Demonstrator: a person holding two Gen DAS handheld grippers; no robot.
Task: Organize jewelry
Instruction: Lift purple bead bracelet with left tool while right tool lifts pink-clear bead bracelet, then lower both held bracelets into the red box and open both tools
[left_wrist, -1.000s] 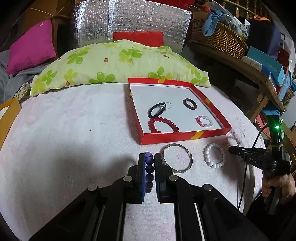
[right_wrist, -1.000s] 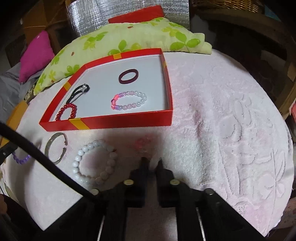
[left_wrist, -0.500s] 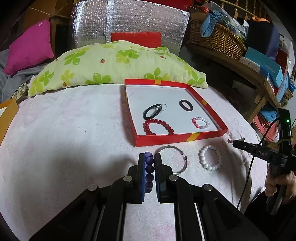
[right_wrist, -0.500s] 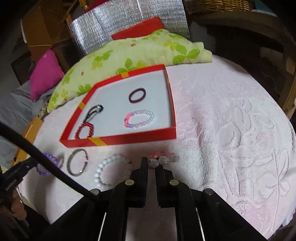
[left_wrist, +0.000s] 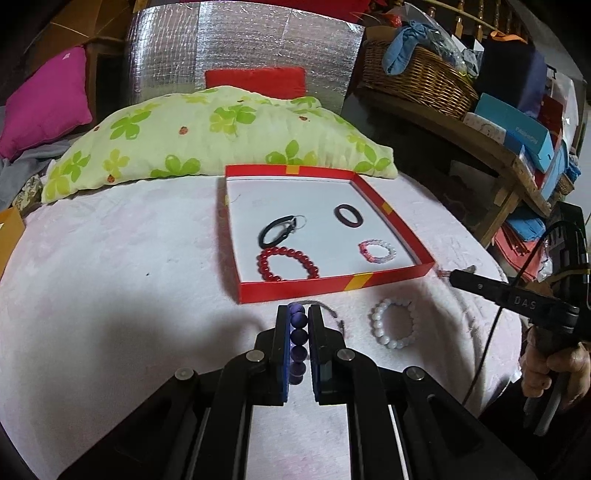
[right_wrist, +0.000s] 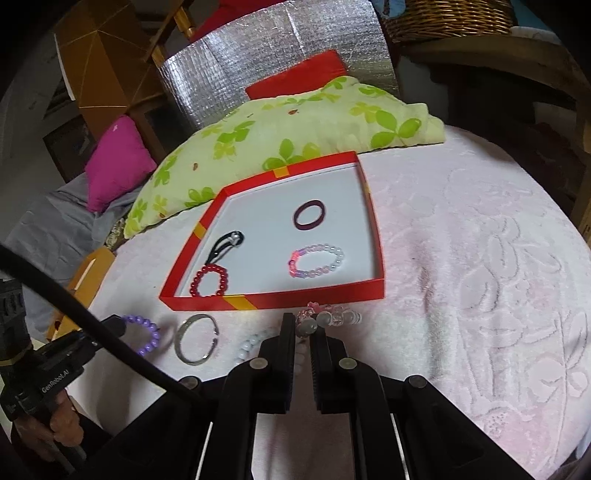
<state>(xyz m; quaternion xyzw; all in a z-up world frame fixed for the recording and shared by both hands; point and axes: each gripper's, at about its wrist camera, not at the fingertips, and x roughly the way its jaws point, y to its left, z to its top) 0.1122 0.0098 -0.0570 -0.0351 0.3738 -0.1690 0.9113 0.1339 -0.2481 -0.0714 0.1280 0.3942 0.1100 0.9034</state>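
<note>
My left gripper (left_wrist: 298, 314) is shut on a purple bead bracelet (left_wrist: 297, 334), held just in front of the red tray (left_wrist: 332, 284); the bracelet also shows in the right wrist view (right_wrist: 146, 332). My right gripper (right_wrist: 303, 325) is shut on a clear pink bead bracelet (right_wrist: 330, 318), lifted near the tray's front wall (right_wrist: 295, 299). Inside the tray lie a red bead bracelet (left_wrist: 286, 264), a black band (left_wrist: 277, 230), a dark ring (left_wrist: 348, 216) and a pink-white bead bracelet (left_wrist: 377, 251). A silver bangle (right_wrist: 195, 343) and a white bead bracelet (left_wrist: 392, 328) lie on the cloth.
A pink-white towel (left_wrist: 110, 277) covers the round surface. A green flowered pillow (left_wrist: 207, 136) lies behind the tray. A wooden shelf with a wicker basket (left_wrist: 421, 81) and boxes stands at the right. An orange box (right_wrist: 88, 273) sits at the left edge.
Both grippers have risen from the cloth with their bracelets. The right gripper lifted the clear pink bracelet and moved toward the tray's front wall; the left moved closer to the tray.
</note>
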